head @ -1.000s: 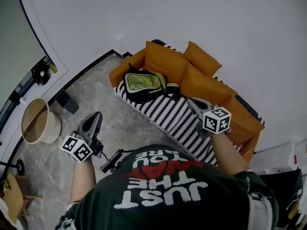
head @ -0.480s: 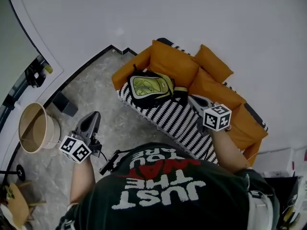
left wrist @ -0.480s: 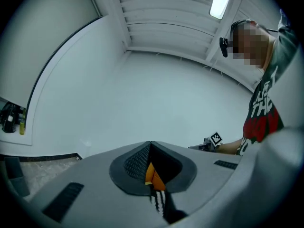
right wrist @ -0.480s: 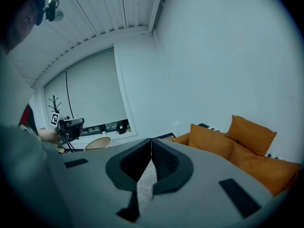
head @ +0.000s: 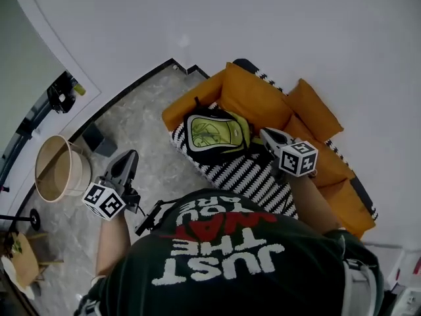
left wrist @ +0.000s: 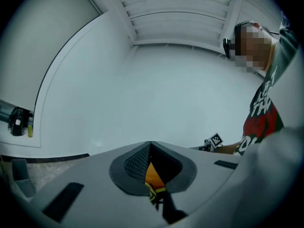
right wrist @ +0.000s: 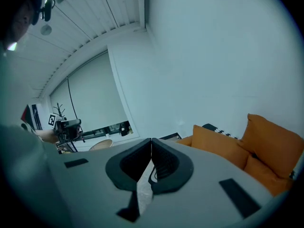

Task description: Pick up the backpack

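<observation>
Head view, sofa (head: 256,101): orange cushions and a striped seat, set against the white wall.
backpack (head: 214,133): black and green, lay flat on the sofa seat, at the end nearest the left gripper (head: 129,157).
right gripper (head: 266,134): forearm stretched over the sofa seat, tip just beside the backpack, jaws closed on nothing.
left gripper: held off the sofa's front edge, over the floor, jaws closed on nothing.

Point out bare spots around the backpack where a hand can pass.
Free: the striped seat in front of the backpack, toward the person; the stone floor between the seat's end and the basket. Crowded: behind the backpack, right by the orange cushions.
</observation>
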A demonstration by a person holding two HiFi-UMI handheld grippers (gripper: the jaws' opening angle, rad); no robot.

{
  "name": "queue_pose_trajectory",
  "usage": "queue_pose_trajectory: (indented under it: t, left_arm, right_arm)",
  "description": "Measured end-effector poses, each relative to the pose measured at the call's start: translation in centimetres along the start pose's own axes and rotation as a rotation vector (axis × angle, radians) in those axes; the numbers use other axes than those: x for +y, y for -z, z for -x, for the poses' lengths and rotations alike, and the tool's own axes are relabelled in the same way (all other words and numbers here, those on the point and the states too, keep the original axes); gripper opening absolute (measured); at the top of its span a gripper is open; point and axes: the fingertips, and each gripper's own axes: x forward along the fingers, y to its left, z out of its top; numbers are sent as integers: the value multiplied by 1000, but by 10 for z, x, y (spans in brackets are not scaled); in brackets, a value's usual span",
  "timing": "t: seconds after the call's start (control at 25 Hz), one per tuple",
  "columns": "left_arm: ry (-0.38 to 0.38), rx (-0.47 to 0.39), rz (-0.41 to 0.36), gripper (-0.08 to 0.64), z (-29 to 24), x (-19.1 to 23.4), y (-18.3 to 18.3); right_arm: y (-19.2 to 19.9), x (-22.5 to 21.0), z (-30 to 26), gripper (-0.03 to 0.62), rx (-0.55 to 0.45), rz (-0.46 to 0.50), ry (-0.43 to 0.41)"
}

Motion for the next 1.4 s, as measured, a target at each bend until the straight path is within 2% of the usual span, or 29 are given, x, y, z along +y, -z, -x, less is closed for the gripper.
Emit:
queue_pose_trajectory:
  t: [0.16, 0.28, 0.48, 0.76, 0.88, 0.96, 1.08, 1.24, 1.4]
  left_arm:
    - [-40, 17, 13, 11, -56, -1, -7]
    - [-40, 33, 57, 12, -89, -3, -5]
    - [-14, 99, 61, 11, -126, 18, 14]
    - [96, 181, 115, 12, -172, 53, 58]
    - [132, 235, 124, 11, -186, 60, 90]
    - [140, 267, 141, 11, -192, 64, 114]
    - [157, 289, 160, 11, -203, 75, 147]
    - [157, 316, 188, 11, -223, 88, 194]
    - [175, 356, 213, 11, -222, 88, 240]
  right_arm:
    - [-25, -39, -31, 29, 18, 49, -74]
    - [-33, -63, -51, 29, 30, 55, -76]
    - [-23, -91, -82, 31, 76, 53, -24]
    - [18, -132, -120, 32, 199, -36, 77]
    - [55, -151, -138, 45, 281, -75, 101]
    - [86, -162, -153, 139, 356, -91, 94]
    - [134, -181, -186, 208, 457, -102, 77]
    - [212, -217, -231, 249, 579, -138, 64]
    - [291, -239, -253, 278, 687, -178, 92]
